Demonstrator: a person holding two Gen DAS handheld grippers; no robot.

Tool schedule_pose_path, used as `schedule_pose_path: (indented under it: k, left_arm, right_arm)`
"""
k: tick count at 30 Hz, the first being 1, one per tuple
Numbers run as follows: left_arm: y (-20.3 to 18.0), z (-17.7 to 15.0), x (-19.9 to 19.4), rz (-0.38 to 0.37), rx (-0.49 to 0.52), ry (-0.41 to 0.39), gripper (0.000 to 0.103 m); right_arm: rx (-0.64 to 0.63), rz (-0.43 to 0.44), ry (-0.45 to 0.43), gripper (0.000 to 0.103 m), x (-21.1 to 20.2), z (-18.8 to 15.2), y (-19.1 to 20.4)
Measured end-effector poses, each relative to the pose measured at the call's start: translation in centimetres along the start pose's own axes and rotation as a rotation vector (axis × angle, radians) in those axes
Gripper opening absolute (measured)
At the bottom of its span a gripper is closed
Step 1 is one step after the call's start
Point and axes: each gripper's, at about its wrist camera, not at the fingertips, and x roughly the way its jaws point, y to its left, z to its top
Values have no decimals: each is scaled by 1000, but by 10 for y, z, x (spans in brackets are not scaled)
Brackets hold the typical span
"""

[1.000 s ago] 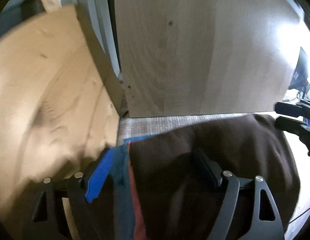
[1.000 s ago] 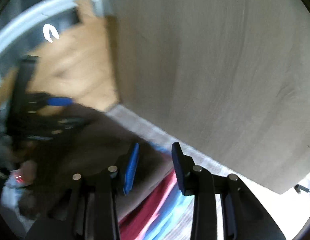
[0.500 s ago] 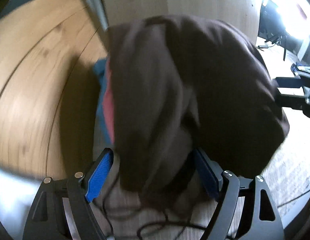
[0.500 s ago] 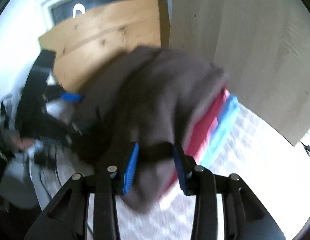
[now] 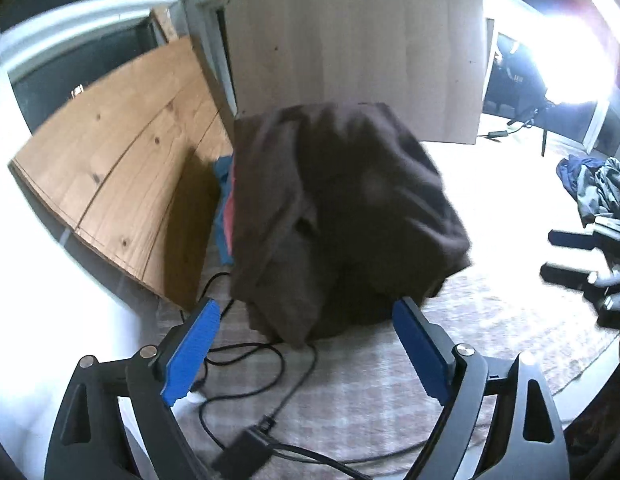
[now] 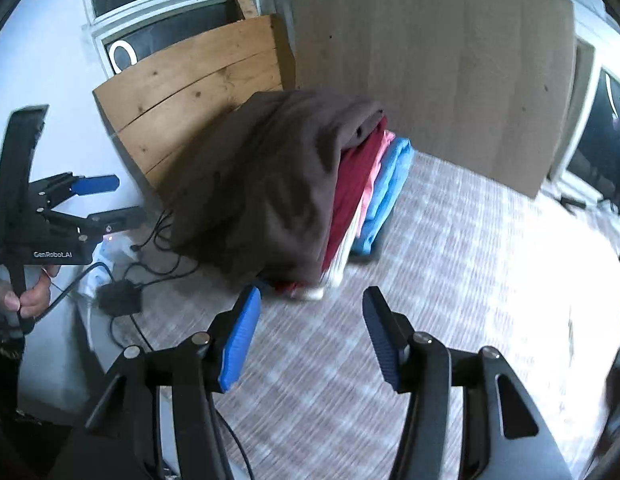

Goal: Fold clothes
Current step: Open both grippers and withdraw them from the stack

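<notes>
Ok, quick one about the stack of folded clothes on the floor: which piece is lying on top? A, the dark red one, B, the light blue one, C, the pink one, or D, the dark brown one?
D: the dark brown garment drapes over the top of the pile, with the dark red, pink and light blue layers showing beneath it at the side.

Brown garment (image 6: 270, 184) over red (image 6: 349, 196), pink (image 6: 371, 176), blue (image 6: 387, 188) folded clothes; checked carpet (image 6: 449, 264).

A dark brown garment (image 6: 266, 184), folded, lies draped on top of a stack (image 6: 365, 196) of folded clothes: maroon, pink, white and light blue. The stack sits on the patterned floor covering, against a wooden board.
</notes>
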Motion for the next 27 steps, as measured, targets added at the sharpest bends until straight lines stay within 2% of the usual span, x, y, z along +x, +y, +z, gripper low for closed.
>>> schedule_pose_path:
  k: [3, 6, 8, 12, 15, 20, 27]
  left_arm:
    - [-12, -7, -7, 16, -15, 21, 89]
    - [-22, -13, -19, -9, -45, 31, 89]
    - [-30, -17, -28, -10, -72, 25, 89]
    - [-45, -26, -43, 37, -122, 31, 89]
    - [-55, -37, -56, 31, -185, 35, 89]
    - [-80, -54, -76, 73, -267, 44, 89]
    - [-114, -81, -108, 91, -348, 29, 90]
  right_arm:
    - [8, -25, 27, 53, 2, -12, 9]
    - [26, -42, 28, 53, -6, -21, 10]
    - [30, -31, 27, 53, -13, -28, 5]
    - [31, 0, 27, 54, -28, -43, -3]
    - [11, 11, 24, 54, -42, -55, -13]
    - [-9, 52, 23, 54, -63, -77, -33]
    - [-52, 96, 23, 54, -82, -107, -54]
